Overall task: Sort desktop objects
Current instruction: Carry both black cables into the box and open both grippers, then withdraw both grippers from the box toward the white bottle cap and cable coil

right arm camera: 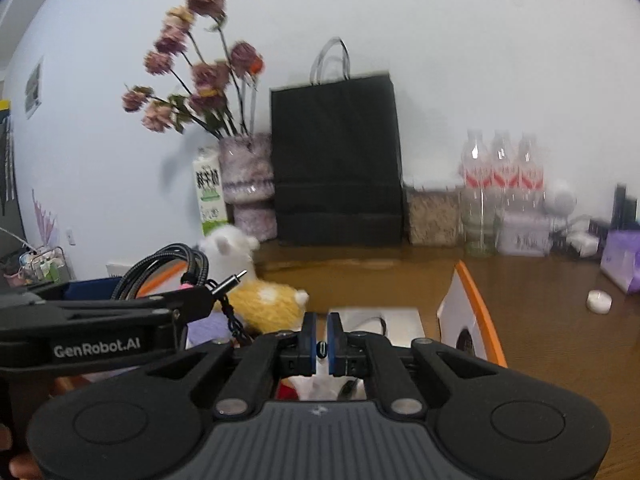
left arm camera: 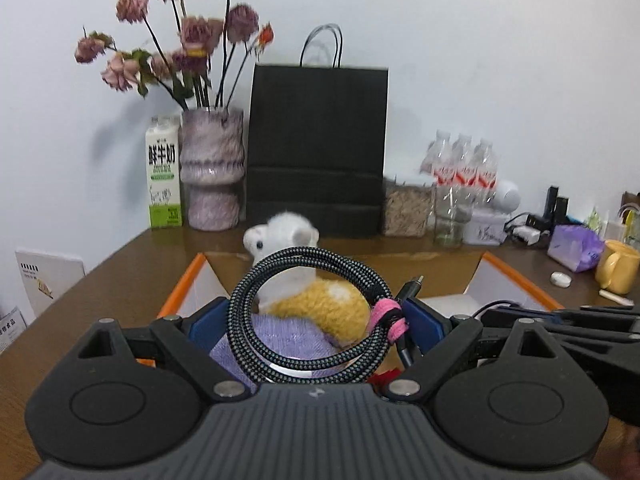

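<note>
Between the left hand-held gripper's [left arm camera: 316, 320] wide-spread jaws sits the coiled cable [left arm camera: 308, 316], clamped; the right hand-held gripper [right arm camera: 321, 344] is clenched.

— Somebody's home desk, I'd say: brown wooden desk [left arm camera: 120, 280] against a plain white wall [left arm camera: 480, 60].

— Yes: dried pink flowers in a mauve ribbed vase [left arm camera: 212, 176], green-and-white milk carton [left arm camera: 163, 174], yellow ceramic mug [left arm camera: 618, 266].

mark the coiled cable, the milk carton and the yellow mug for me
coiled cable [left arm camera: 308, 320]: left wrist view, braided loop between the pads.
milk carton [left arm camera: 163, 176]: left wrist view, front face.
yellow mug [left arm camera: 620, 266]: left wrist view, body by the right edge.
</note>
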Action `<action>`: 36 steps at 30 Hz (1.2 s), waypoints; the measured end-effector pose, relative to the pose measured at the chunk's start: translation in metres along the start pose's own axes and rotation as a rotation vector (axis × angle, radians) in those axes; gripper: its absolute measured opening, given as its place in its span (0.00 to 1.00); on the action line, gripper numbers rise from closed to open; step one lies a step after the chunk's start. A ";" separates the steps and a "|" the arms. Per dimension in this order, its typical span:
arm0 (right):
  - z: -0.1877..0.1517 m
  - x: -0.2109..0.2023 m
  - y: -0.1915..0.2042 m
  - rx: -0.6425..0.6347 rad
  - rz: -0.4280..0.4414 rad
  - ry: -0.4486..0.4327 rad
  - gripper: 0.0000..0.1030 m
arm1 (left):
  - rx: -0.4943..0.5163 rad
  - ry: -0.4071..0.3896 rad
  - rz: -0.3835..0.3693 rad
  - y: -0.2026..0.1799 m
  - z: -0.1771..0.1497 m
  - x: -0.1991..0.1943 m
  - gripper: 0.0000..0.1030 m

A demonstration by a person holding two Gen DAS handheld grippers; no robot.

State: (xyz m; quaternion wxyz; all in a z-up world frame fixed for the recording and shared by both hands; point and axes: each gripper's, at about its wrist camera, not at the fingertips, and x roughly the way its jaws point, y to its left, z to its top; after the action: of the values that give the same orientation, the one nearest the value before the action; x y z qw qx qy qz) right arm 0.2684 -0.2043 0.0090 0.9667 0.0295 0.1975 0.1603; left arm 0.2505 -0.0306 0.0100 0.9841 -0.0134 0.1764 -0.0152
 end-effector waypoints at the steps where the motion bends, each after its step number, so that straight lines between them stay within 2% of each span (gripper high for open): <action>1: -0.001 0.002 -0.002 0.003 0.000 0.010 0.04 | 0.003 0.008 0.003 0.001 0.000 0.003 0.90; 5: -0.004 0.006 -0.003 -0.001 0.018 0.028 0.11 | 0.001 0.002 0.008 0.003 -0.005 0.003 0.92; 6: -0.006 0.007 -0.002 -0.001 0.016 0.035 0.20 | 0.000 0.002 0.012 0.004 -0.006 0.002 0.92; 7: -0.007 0.007 -0.002 -0.008 0.013 0.040 0.33 | -0.004 -0.004 0.015 0.004 -0.007 0.000 0.93; 8: -0.008 0.005 -0.001 -0.011 0.006 0.034 0.41 | -0.009 -0.018 0.020 0.005 -0.007 -0.002 0.94; 9: -0.008 0.003 0.000 -0.014 -0.003 0.024 0.51 | -0.014 -0.034 0.036 0.006 -0.006 -0.005 0.99; 11: -0.008 -0.003 0.000 -0.018 -0.017 -0.009 0.61 | -0.021 -0.071 0.059 0.007 -0.005 -0.010 1.00; 13: -0.007 -0.008 -0.001 -0.016 -0.013 -0.036 0.90 | -0.030 -0.086 0.062 0.008 -0.002 -0.014 1.00; 14: -0.006 -0.010 -0.001 -0.018 -0.010 -0.047 0.93 | -0.031 -0.088 0.067 0.008 -0.001 -0.016 1.00; 18: -0.004 -0.018 0.004 -0.049 -0.008 -0.072 0.98 | -0.018 -0.099 0.093 0.007 0.000 -0.024 1.00; 27: -0.010 -0.037 0.015 -0.088 -0.020 -0.082 0.98 | 0.000 -0.105 0.095 0.009 -0.003 -0.050 1.00; 36: -0.030 -0.069 0.024 -0.109 -0.026 -0.056 0.98 | 0.017 -0.079 0.074 0.010 -0.021 -0.085 1.00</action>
State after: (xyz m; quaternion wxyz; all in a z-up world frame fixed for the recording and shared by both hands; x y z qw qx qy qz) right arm 0.1893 -0.2044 0.0105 0.9740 -0.0210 0.1616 0.1574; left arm 0.1635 -0.0181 0.0193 0.9903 0.0007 0.1377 0.0203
